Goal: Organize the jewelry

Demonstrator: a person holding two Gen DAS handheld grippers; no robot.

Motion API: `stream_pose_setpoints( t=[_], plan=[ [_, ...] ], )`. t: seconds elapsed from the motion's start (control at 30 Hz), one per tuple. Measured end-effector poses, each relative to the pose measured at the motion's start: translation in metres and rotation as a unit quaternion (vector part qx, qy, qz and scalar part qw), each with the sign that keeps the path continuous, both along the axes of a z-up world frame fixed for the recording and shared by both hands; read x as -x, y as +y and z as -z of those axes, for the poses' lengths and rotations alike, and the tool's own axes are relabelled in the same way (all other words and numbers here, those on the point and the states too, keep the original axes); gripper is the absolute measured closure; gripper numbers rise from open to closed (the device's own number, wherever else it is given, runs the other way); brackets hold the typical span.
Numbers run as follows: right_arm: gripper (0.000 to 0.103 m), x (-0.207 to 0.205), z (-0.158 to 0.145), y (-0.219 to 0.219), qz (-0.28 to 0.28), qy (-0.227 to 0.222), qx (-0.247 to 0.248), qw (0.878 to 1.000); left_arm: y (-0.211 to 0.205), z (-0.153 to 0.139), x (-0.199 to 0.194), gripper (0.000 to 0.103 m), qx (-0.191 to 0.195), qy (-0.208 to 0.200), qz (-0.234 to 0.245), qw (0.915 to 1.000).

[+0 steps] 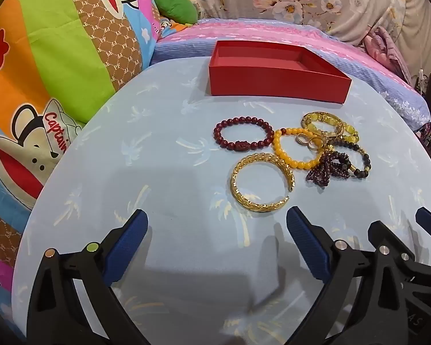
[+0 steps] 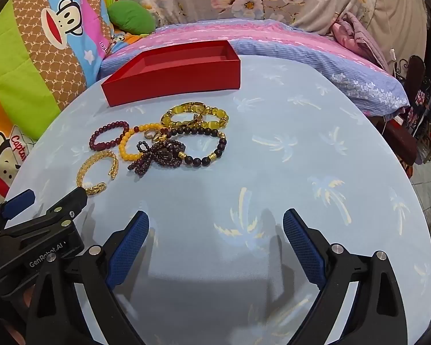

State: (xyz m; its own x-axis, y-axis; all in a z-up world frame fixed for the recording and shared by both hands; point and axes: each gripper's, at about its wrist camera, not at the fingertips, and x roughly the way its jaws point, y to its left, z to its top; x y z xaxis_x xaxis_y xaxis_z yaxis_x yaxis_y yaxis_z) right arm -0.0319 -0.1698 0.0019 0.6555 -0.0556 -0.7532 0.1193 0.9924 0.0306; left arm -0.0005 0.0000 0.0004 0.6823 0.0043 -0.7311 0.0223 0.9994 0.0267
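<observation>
1. The left gripper (image 1: pixel 217 224) is hovering low over the desk (image 1: pixel 163 172) with its blue pads spread wide, holding nothing
2. The right gripper (image 2: pixel 215 224) is also standing spread apart and empty, just beside the left one, over a bare part of the desk
3. The red box (image 1: pixel 275 82) is sitting open at the far edge of the desk, next to the bed, and nothing is showing inside it
4. The jewelry is lying in a group on the desk between the box and the grippers: the gold bangle (image 1: pixel 261 184) is lying nearest to the left gripper, the dark red bead bracelet (image 1: pixel 244 138) is lying behind it, and the orange bead bracelet (image 1: pixel 297 146) is touching small rings (image 1: pixel 307 141)
5. The yellow stone bracelet (image 2: pixel 195 115) is lying closest to the box, and the dark bead bracelet (image 2: pixel 212 149) is overlapping a purple bead strand (image 2: pixel 155 155)
</observation>
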Motion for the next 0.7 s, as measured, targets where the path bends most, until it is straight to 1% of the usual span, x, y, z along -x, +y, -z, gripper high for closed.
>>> stream_pose_setpoints(
  t=[0.17, 0.3, 0.33, 0.7],
  plan=[
    [0.012, -0.0006, 0.0011, -0.0016, 0.003, 0.007, 0.007, 1.000, 0.0000, -0.0016, 0.0037, 0.010, -0.006, -0.006, -0.002, 1.0000],
    [0.012, 0.0002, 0.0004, 0.0008, 0.005, 0.005, 0.012, 1.000, -0.0095, -0.0004, 0.0056, 0.010, -0.016, -0.007, -0.004, 0.9998],
    [0.012, 0.0010, -0.0006, -0.0053, 0.007, 0.004, 0.010, 1.000, -0.0023, -0.0010, 0.0037, 0.010, -0.012, -0.007, -0.002, 0.9999],
    [0.012, 0.0020, -0.0018, -0.0002, 0.009, 0.000, 0.011, 1.000, -0.0029, -0.0046, 0.0036, 0.010, -0.012, -0.009, -0.004, 0.9999]
  ],
)
